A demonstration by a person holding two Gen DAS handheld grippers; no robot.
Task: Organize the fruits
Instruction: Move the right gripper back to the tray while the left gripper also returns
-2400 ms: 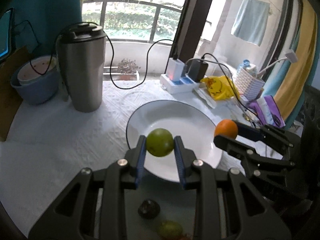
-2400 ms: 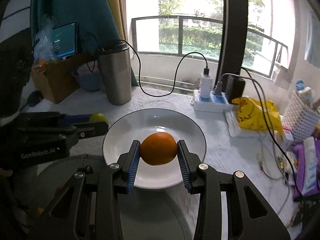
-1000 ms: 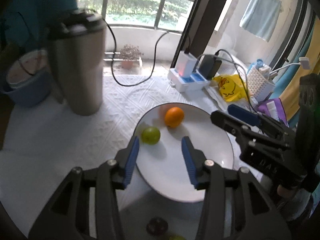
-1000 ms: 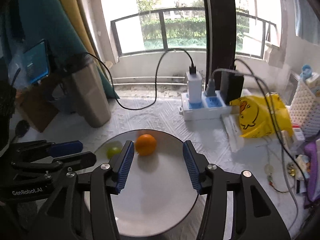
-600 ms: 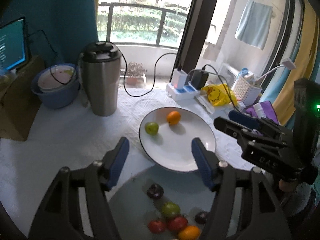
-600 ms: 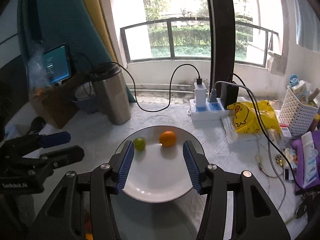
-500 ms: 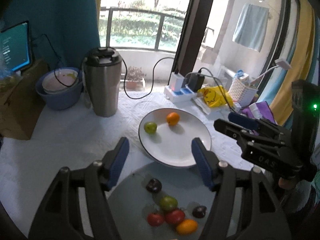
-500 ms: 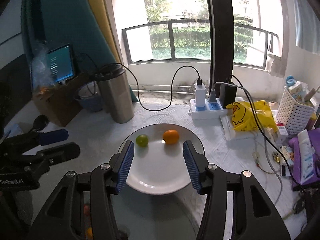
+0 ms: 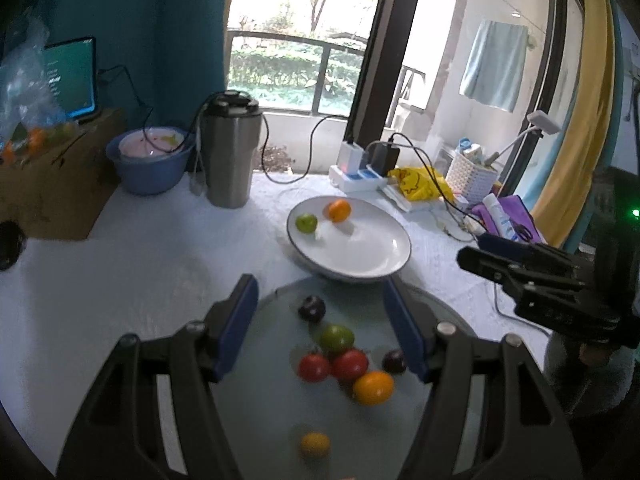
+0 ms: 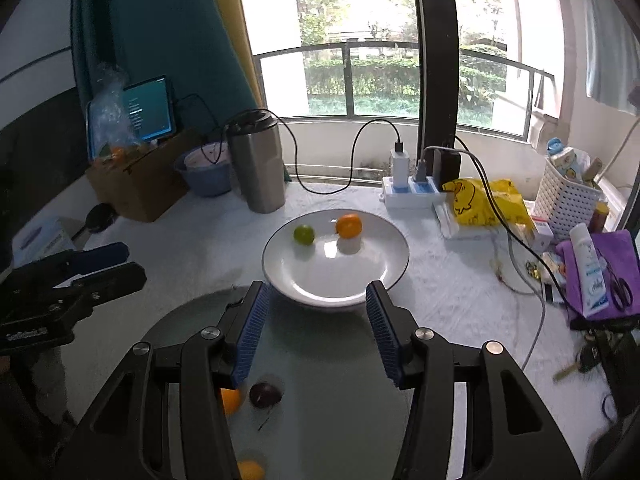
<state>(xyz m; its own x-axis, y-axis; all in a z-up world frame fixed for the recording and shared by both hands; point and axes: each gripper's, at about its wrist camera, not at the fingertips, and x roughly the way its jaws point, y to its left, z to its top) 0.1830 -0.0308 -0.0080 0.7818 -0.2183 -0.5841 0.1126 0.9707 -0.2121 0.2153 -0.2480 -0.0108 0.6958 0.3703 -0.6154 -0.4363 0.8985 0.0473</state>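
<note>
Fingers of left gripper: spread wide, blue pads holding nothing, raised above round glass tray. Fingers of right gripper: likewise spread wide, nothing between blue pads, raised above near rim of white plate. Both units aimed forward toward window, tilted slightly down; right gripper seen at right edge of left wrist view, left gripper at left edge of right wrist view.

Glass tray contents, left wrist view: dark plum, green fruit, two red tomatoes touching, second dark plum, orange fruit, small yellow fruit.

White plate, just beyond tray on white tablecloth: green lime and orange near far rim, apart from each other.

Behind plate: steel tumbler, blue bowl, power strip.
</note>
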